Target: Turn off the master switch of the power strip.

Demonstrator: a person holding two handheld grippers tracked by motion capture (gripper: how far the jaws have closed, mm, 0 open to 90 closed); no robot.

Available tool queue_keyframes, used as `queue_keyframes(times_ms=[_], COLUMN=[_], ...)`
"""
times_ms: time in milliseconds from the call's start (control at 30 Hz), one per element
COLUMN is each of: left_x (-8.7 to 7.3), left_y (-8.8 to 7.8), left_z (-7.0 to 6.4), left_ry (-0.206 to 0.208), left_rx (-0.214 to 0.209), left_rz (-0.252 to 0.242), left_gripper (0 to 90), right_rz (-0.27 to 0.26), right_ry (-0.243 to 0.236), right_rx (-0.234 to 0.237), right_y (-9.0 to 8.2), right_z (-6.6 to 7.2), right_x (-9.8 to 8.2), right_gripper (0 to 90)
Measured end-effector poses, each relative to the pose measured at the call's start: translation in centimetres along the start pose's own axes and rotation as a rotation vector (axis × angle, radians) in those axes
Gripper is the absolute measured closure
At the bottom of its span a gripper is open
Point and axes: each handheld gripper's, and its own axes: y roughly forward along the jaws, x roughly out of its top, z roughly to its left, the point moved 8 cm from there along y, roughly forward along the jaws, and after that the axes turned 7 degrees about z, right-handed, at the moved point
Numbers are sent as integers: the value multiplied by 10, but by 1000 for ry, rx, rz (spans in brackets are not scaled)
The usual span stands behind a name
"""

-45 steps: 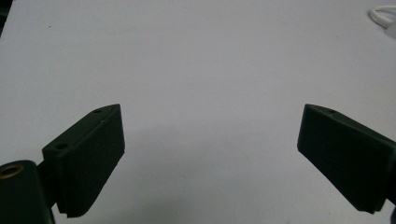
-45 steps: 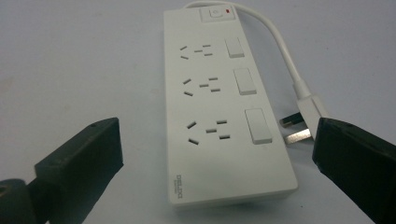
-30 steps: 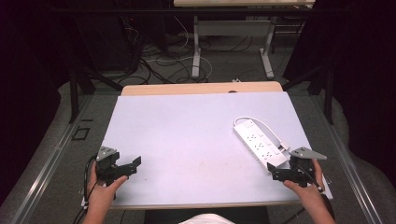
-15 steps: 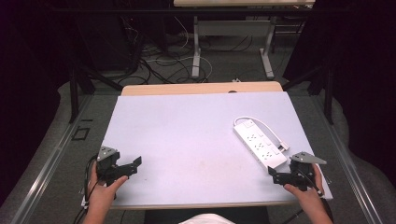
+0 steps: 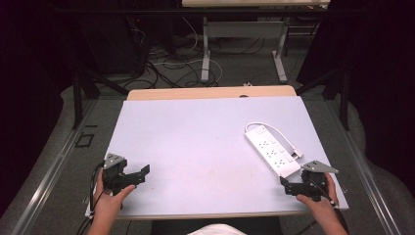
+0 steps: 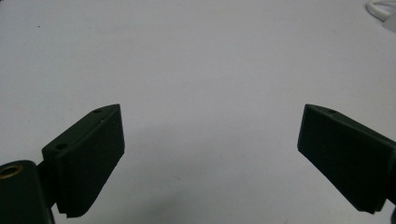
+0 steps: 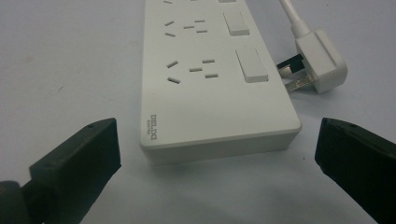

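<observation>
A white power strip [image 5: 272, 152] lies at the right of the pale table [image 5: 195, 142], its cord looping back to a white plug [image 5: 296, 153] beside it. In the right gripper view the strip [image 7: 210, 74] ends just ahead of my jaws, and the plug [image 7: 320, 60] lies to its right with its prongs against the strip's side. My right gripper [image 5: 289, 185] is open at the near right edge, just short of the strip's near end. Near the left front edge, my left gripper [image 5: 139, 174] is open over bare table with nothing between its jaws.
A wooden strip [image 5: 210, 93] borders the table's far edge. Beyond it are a desk frame's metal legs [image 5: 205, 54] and loose cables [image 5: 171, 63] on the floor. A metal rail [image 5: 54, 166] runs along the floor at the left.
My right gripper has drawn back toward the near edge, away from the power strip's end. The left gripper has stayed put.
</observation>
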Motion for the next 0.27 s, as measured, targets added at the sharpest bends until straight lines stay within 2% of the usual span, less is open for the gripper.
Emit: queue_keyframes(times_ms=[267], left_x=[0], left_y=[2], left_z=[-1], left_ry=[5], left_rx=[-2], left_rz=[0], left_gripper=[75], right_rz=[1], right_ry=[8], right_rx=[4], right_y=[0], right_z=[0], right_x=[-1], right_gripper=[0])
